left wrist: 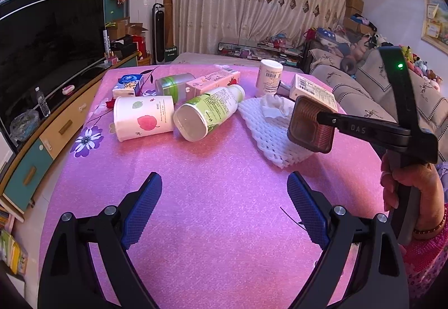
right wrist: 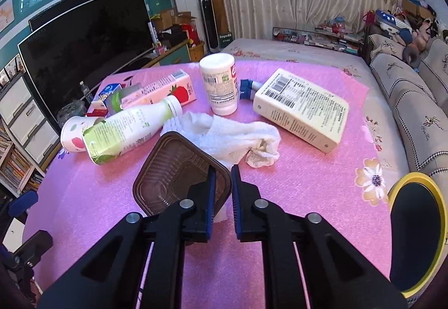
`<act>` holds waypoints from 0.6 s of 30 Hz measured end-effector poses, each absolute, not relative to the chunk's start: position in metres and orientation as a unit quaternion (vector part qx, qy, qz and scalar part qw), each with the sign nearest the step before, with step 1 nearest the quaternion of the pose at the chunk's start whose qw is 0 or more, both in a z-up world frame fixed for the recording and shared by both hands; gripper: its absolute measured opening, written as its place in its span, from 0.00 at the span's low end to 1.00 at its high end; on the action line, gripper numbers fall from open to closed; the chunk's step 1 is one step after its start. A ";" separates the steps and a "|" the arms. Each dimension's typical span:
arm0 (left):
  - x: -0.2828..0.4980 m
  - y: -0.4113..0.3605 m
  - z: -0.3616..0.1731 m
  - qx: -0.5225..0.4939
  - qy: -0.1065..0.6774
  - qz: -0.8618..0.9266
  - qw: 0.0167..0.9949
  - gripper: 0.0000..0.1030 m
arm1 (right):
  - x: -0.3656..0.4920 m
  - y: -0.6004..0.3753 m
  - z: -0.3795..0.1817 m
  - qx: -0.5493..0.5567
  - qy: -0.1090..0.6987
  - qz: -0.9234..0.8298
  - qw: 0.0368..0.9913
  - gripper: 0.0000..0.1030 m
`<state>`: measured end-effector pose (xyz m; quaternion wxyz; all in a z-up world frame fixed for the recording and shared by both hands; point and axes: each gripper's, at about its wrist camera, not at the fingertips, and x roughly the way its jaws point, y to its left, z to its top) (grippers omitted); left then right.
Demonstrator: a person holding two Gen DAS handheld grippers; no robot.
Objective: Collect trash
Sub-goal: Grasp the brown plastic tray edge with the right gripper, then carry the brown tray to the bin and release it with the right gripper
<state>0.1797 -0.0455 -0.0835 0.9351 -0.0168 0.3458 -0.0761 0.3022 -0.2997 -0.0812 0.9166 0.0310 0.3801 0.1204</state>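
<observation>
- Now, your work surface is the pink foam mat (right wrist: 308,191); the litter lies across its far half, and the yellow-rimmed bin (right wrist: 417,233) sits at your right, its mouth just off the mat's edge, so carry that way
- Largest of the litter still lying: the cream box (right wrist: 305,110), the green-label bottle (right wrist: 126,129) on its side beside the paper cup (left wrist: 142,117), and the white foam netting (left wrist: 268,135) with a crumpled tissue on it; leave them for later trips
- Your right gripper (right wrist: 223,183) is clamped on one wall of the brown plastic tray (right wrist: 179,177), which the left view shows lifted clear above the netting; the grip is on a thin rim, so keep the squeeze steady, move level, and avoid swinging
- Your left gripper (left wrist: 224,205) hangs spread wide over bare mat, holding nothing; keep it out of the tray's path
- Release only once the tray is over the bin's mouth
</observation>
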 end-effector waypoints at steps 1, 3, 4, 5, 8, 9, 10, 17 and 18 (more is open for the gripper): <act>0.180 -0.046 -0.084 -0.017 0.346 -0.077 0.935 0.87 | 0.299 -0.302 -0.079 0.035 0.377 0.121 0.918 0.10; 0.179 -0.048 -0.083 -0.017 0.346 -0.079 0.935 0.87 | 0.292 -0.309 -0.075 0.041 0.371 0.121 0.920 0.10; 0.179 -0.049 -0.083 -0.015 0.345 -0.080 0.935 0.87 | 0.289 -0.313 -0.073 0.045 0.368 0.119 0.921 0.10; 0.179 -0.051 -0.083 -0.014 0.345 -0.081 0.935 0.87 | 0.286 -0.319 -0.071 0.049 0.366 0.117 0.922 0.10; 0.180 -0.057 -0.081 -0.009 0.345 -0.084 0.935 0.87 | 0.279 -0.338 -0.065 0.060 0.358 0.104 0.926 0.10; 0.180 -0.059 -0.080 -0.008 0.345 -0.085 0.935 0.87 | 0.277 -0.344 -0.064 0.063 0.356 0.099 0.927 0.10; 0.181 -0.061 -0.080 -0.007 0.345 -0.087 0.934 0.87 | 0.274 -0.354 -0.063 0.068 0.353 0.091 0.929 0.10; 0.185 -0.077 -0.078 -0.009 0.344 -0.102 0.933 0.87 | 0.260 -0.424 -0.066 0.103 0.346 0.025 0.932 0.10; 0.186 -0.080 -0.079 -0.009 0.344 -0.105 0.933 0.87 | 0.258 -0.433 -0.068 0.106 0.347 0.015 0.932 0.10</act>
